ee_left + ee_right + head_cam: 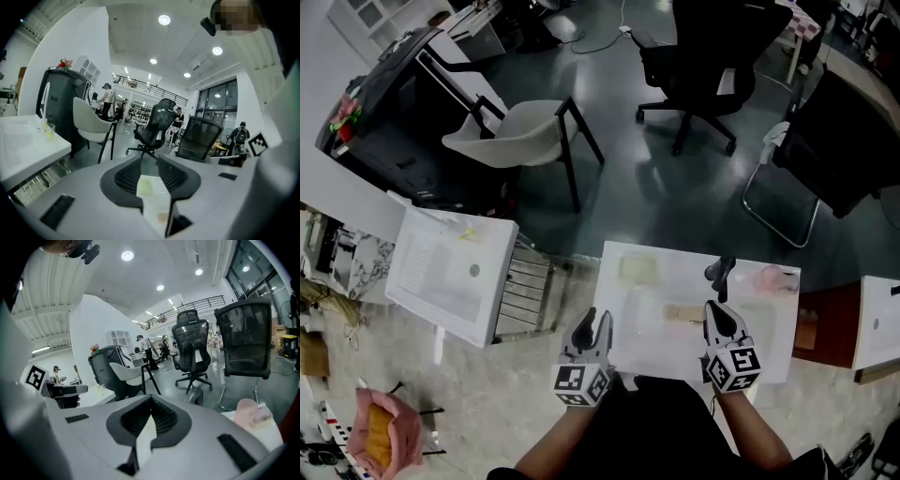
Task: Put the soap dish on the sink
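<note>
A white sink [769,328] lies right below me with a dark faucet [722,274] at its back rim. On its back left corner rests a pale yellow-green rectangular piece [637,270], which looks like the soap dish; it also shows between the left jaws as a yellow-green pad [146,186]. A small tan bar [682,312] lies in the basin. My left gripper [592,330] [150,161] hovers at the sink's left edge, jaws apart with nothing between them. My right gripper [719,319] [151,400] hangs over the basin, jaws shut on nothing.
A pink object [776,278] [248,416] sits on the sink's back right corner. A second white sink [422,281] stands to the left on a rack. Beyond are a white chair [520,136] and black office chairs [703,66]. A pink bag [384,436] lies on the floor.
</note>
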Tool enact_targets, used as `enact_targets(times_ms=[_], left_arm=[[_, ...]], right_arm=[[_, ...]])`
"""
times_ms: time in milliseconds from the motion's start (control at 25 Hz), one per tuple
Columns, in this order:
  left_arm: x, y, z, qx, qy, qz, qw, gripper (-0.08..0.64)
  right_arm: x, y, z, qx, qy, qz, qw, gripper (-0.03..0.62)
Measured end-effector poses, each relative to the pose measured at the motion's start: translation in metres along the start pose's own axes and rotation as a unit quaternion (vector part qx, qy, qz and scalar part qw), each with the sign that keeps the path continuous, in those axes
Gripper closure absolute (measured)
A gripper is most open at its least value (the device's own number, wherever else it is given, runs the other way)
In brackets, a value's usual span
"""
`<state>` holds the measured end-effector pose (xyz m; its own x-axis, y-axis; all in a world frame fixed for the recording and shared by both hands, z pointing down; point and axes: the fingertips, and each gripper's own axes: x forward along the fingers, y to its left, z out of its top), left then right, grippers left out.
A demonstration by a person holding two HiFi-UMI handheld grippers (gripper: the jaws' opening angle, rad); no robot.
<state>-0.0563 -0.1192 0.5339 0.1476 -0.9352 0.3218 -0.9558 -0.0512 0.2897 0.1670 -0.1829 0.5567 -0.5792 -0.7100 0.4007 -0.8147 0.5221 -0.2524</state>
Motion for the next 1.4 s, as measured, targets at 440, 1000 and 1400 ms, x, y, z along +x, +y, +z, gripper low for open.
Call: enact_targets(times_ms=[440,1000,1400], left_arm=[[-0.008,0.022,0.071,0.065,-0.042,-0.058,0.9953,0.537],[-0.019,0.048,0.101,0.092,-0.047,-0.097,0.9899,0.538],[-0.025,0.052,0.104,0.070,-0.056,-0.111,0.9897,0.538]], right_arm=[[-0.010,0.024,0.054,-0.027,-0.044,-0.067,0.996,0.594],[-0.027,0.064,0.077,-0.049,-0.086,-0.116,0.988,0.595],[-0.043,0.061,0.081,-0.055,-0.089,-0.137,0.985,0.595]])
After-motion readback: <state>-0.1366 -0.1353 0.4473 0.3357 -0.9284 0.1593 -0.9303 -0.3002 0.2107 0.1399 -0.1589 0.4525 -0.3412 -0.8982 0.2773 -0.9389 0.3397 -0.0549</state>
